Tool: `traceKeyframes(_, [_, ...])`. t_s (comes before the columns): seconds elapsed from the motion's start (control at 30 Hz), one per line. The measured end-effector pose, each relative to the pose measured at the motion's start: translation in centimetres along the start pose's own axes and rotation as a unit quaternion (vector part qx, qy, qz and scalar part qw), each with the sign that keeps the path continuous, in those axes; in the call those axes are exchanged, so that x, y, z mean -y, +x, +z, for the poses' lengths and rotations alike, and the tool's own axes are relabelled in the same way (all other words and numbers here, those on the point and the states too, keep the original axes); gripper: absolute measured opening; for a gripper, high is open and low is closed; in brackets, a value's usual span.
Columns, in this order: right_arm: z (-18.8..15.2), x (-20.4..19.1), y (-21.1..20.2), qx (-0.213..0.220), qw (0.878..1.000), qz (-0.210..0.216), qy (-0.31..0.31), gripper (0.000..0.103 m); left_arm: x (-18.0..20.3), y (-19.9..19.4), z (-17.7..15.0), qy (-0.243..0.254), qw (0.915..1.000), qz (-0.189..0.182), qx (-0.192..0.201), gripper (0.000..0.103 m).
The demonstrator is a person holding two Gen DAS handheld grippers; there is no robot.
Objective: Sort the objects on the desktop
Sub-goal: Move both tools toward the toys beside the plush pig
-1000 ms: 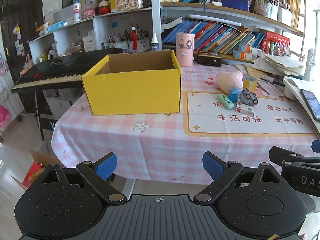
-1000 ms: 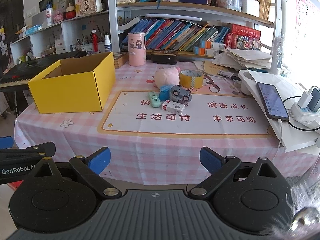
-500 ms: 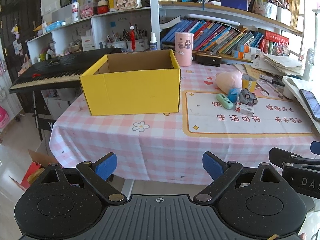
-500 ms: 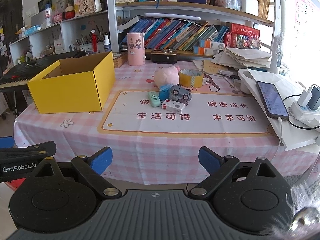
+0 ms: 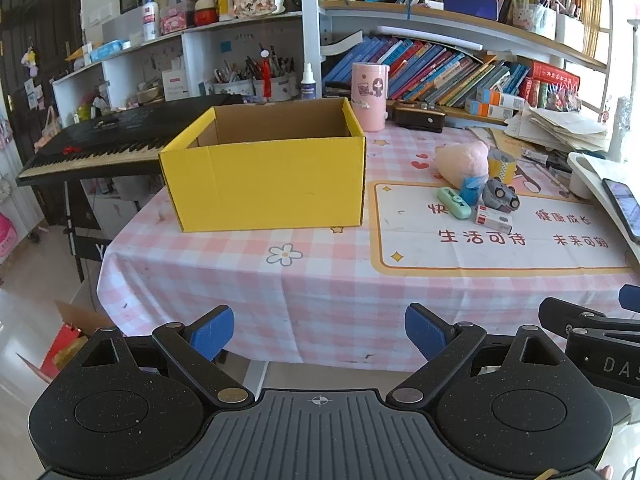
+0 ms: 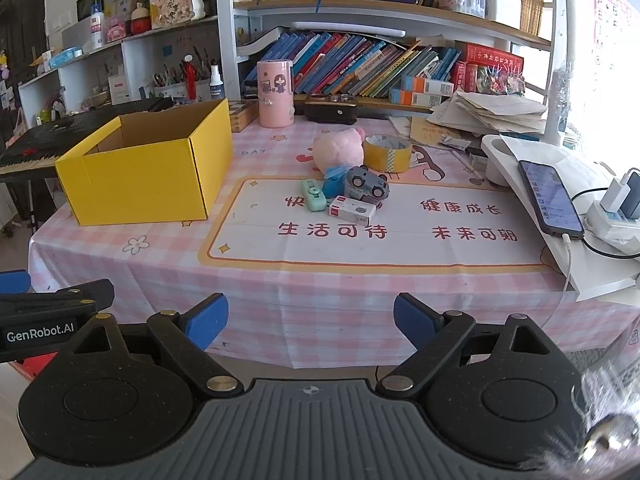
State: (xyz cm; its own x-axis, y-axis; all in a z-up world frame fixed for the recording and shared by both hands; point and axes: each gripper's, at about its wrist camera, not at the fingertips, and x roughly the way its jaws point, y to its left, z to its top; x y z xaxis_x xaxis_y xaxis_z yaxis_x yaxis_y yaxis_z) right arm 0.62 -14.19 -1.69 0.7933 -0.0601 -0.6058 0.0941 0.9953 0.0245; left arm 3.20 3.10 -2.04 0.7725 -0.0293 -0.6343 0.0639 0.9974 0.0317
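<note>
An open yellow cardboard box point(image 5: 264, 176) point(image 6: 148, 176) stands on the left of the pink checked table. To its right lies a cluster: a pink plush pig point(image 6: 340, 152) point(image 5: 462, 158), a yellow tape roll point(image 6: 387, 154), a grey toy car point(image 6: 367, 184) point(image 5: 500, 196), a mint green gadget point(image 6: 313, 195) point(image 5: 454, 202), a small blue item point(image 6: 333, 185) and a white and red small box point(image 6: 352, 211) point(image 5: 494, 219). My left gripper point(image 5: 319, 332) and right gripper point(image 6: 310, 322) are both open and empty, held off the table's front edge.
A phone point(image 6: 550, 196) lies on a white stand at the right, with a charger and cables point(image 6: 616, 208). A pink cup point(image 6: 275, 93) and a dark case point(image 6: 330, 109) stand at the back before bookshelves. A black keyboard point(image 5: 112, 140) sits left of the table.
Both grippers have drawn a little closer to the table; the box and objects look slightly larger. Nothing on the table has moved.
</note>
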Motion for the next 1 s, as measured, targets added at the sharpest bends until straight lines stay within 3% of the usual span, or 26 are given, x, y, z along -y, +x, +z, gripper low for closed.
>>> traceKeyframes(0.47, [0.3,0.8,1.3,-0.016,1.0,-0.002,-0.001,0.085,1.4,1.4,0.2,0.01,0.9997,-0.014,-0.017,0.093])
traceKeyframes(0.63, [0.4,2.0,2.1,-0.022,1.0,-0.006,0.006,0.079,2.6,2.1,0.5,0.018,0.9994,-0.022,-0.02,0.09])
traceKeyframes(1.0, [1.8,5.5,4.9,-0.037,0.999,-0.007,0.013,0.077,6.4,4.7,2.2,0.031,0.9985,-0.032,-0.031,0.089])
